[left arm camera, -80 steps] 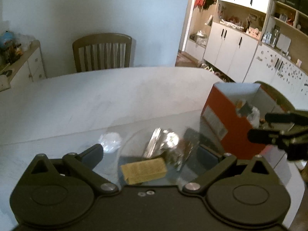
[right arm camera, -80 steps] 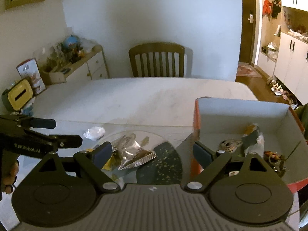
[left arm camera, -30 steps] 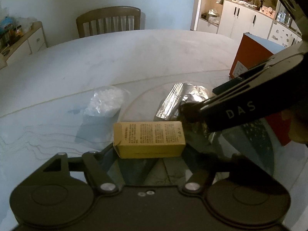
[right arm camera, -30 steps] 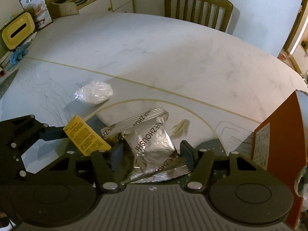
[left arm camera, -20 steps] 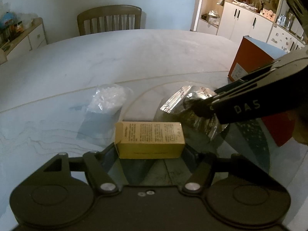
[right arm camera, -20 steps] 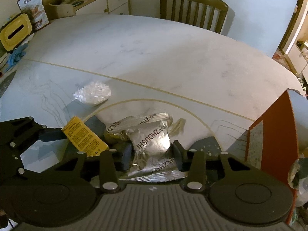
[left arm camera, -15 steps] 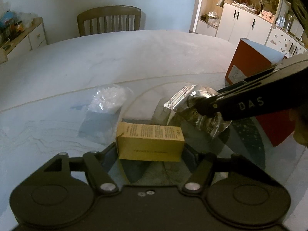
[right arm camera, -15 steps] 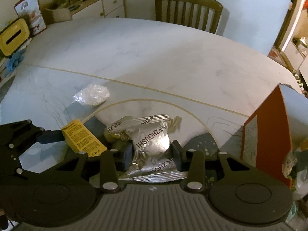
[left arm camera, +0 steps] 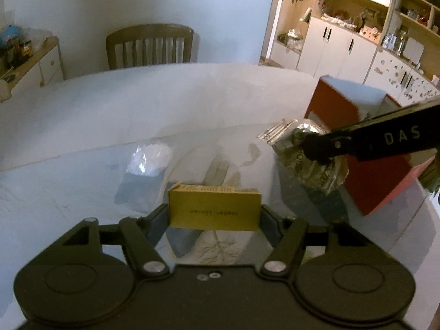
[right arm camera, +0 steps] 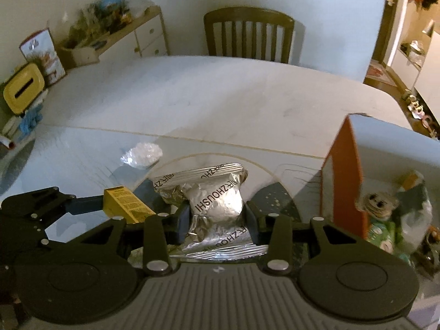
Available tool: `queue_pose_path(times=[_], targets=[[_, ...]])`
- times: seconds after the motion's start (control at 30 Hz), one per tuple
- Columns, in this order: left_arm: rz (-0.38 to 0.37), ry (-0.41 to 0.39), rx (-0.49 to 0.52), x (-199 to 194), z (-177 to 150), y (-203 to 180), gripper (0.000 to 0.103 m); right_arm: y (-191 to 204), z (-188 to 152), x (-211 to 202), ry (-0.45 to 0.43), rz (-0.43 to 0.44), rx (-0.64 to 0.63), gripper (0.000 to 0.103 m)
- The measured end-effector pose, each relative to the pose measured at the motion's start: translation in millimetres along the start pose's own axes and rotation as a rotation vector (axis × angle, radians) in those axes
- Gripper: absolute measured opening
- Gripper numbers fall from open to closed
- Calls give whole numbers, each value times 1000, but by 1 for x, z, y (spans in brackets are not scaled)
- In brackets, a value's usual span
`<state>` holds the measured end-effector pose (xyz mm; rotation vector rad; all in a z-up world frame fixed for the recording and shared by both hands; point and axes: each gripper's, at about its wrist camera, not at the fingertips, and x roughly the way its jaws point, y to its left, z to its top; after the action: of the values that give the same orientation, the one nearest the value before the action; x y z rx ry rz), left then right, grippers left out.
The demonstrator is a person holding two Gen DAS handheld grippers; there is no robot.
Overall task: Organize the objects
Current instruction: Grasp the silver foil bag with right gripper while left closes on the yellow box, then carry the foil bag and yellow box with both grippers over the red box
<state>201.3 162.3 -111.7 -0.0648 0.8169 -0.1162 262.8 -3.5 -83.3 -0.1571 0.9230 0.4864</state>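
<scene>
My left gripper is shut on a yellow carton, its pads pressing on the two short ends, and holds it just above the table. In the right wrist view the same carton hangs at the lower left. My right gripper is shut on a crumpled silver foil snack packet, with a second foil packet bunched behind it. The left wrist view shows that packet in the air beside the open orange box. Inside the orange box lie several small items.
A small clear bag of white bits lies on the marble table, left of the glass turntable. A wooden chair stands at the far side. A cluttered sideboard and a yellow tissue box are at the left.
The right gripper's jaws closed on the silver packet and lifted it to the right, nearer the orange box. The left gripper rose with the yellow carton, which now shows its side face.
</scene>
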Motion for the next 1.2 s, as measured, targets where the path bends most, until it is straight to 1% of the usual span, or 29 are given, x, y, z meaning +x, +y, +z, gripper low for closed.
queue_pose_path(times=[0.3, 0.63, 0.73, 0.93, 1.2], targets=[[-48, -87, 48, -42, 17, -23, 69, -12, -9, -52, -60, 7, 70, 41], [-127, -166, 113, -80, 49, -75, 69, -42, -19, -113, -160, -7, 135, 41], [-139, -178, 139, -84, 54, -96, 69, -56, -25, -126, -181, -3, 149, 41], [-148, -179, 145, -83, 60, -135, 69, -87, -38, -148, -216, -4, 169, 41], [-158, -171, 153, -69, 65, -183, 69, -146, -53, -169, -238, -40, 193, 41]])
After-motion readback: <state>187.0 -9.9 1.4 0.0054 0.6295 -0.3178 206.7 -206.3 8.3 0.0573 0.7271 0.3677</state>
